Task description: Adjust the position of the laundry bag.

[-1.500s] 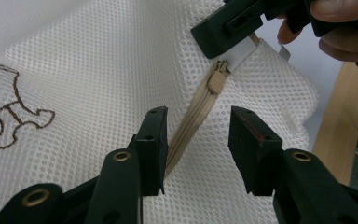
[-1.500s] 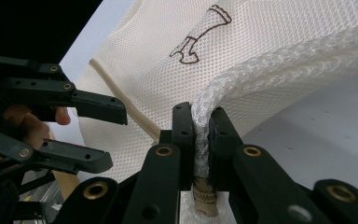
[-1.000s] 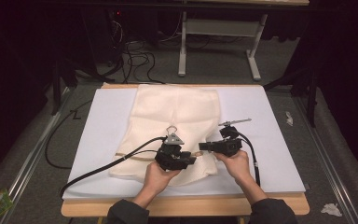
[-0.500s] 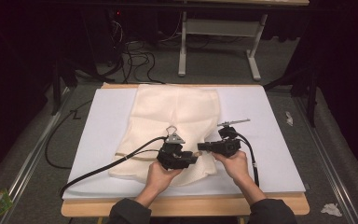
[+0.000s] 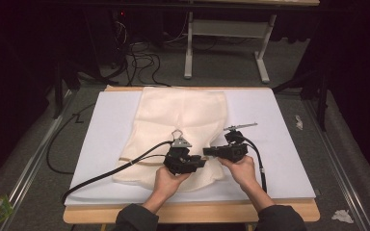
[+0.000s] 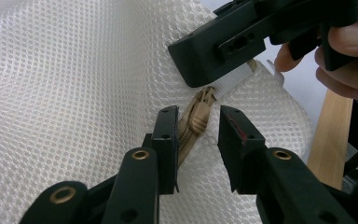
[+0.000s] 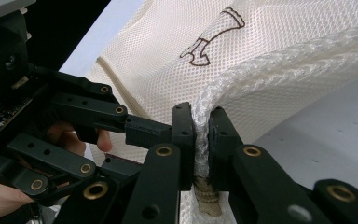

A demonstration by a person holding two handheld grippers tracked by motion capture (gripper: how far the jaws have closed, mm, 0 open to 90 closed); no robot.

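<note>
A cream mesh laundry bag [image 5: 180, 127] lies flat on the white board [image 5: 279, 139], its tan zipper [image 6: 186, 135] along the near edge. The left gripper [image 6: 196, 128] has just been closing; its jaws stand partly apart astride the zipper pull [image 6: 199, 116], not yet pressing it. To the right, the right gripper [image 7: 201, 140] pinches the bunched mesh at the zipper's end. Best to close squarely on the pull, then draw along the teeth while the right hand keeps the fabric taut.
</note>
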